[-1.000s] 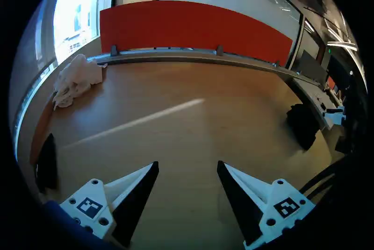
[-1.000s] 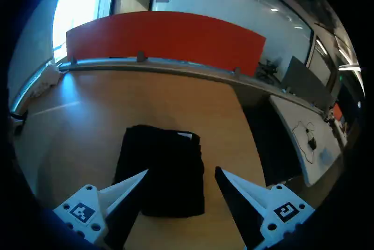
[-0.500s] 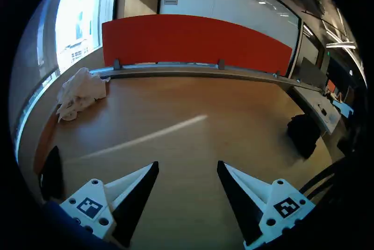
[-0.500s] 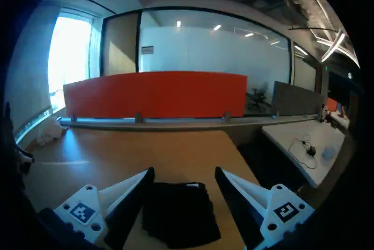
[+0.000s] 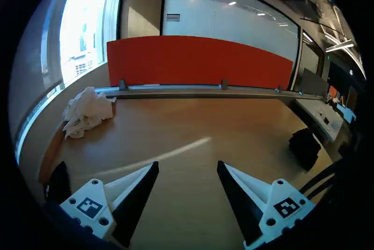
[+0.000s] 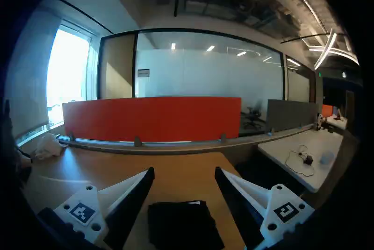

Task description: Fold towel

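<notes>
Fingers [image 6: 124,195] of the right gripper [image 6: 183,171]: spread wide, pinching nothing. Black folded towel [image 6: 182,224]: flat on the wooden table [image 6: 187,175], seen in the gap between those fingers with neither one pressing on it; in the left gripper view the same towel [image 5: 305,146] sits near the table's far right edge. Fingers [image 5: 126,189] of the left gripper [image 5: 187,163]: likewise spread apart and empty, above bare tabletop [image 5: 187,128], well apart from the towel. White crumpled cloth [image 5: 87,112]: heaped at the table's back left corner, near the window [image 5: 79,39]; in the right gripper view it shows small at the far left [image 6: 48,146]. Square black-and-white marker tags: one on each finger base [image 5: 89,207] [image 6: 82,213], patterned, no lettering. Orange-red divider panel [image 5: 201,61]: upright along the table's back edge [image 6: 152,118]. Small wall sign [image 5: 173,17]: behind the glass partition, too small to read. Neighbouring white desk [image 6: 299,147]: to the right of the table, bearing a cable and small items.
</notes>
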`<act>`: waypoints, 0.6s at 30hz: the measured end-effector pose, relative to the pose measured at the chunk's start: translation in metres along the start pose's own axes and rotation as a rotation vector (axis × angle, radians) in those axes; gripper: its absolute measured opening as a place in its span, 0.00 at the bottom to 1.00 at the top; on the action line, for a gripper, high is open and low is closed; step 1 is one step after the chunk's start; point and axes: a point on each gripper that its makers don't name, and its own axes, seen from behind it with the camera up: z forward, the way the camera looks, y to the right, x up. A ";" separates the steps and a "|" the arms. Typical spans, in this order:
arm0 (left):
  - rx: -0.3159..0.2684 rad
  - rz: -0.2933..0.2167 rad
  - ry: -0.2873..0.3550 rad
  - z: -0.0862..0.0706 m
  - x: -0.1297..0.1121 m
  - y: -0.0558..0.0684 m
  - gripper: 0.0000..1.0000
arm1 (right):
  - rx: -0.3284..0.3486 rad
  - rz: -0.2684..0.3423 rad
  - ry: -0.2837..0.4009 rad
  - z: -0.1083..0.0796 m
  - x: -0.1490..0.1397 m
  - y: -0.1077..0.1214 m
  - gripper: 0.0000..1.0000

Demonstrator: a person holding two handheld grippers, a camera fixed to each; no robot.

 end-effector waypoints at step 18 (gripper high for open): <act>0.121 -0.019 0.280 -0.018 0.076 -0.036 0.93 | 0.042 -0.006 0.050 0.000 0.021 -0.031 1.00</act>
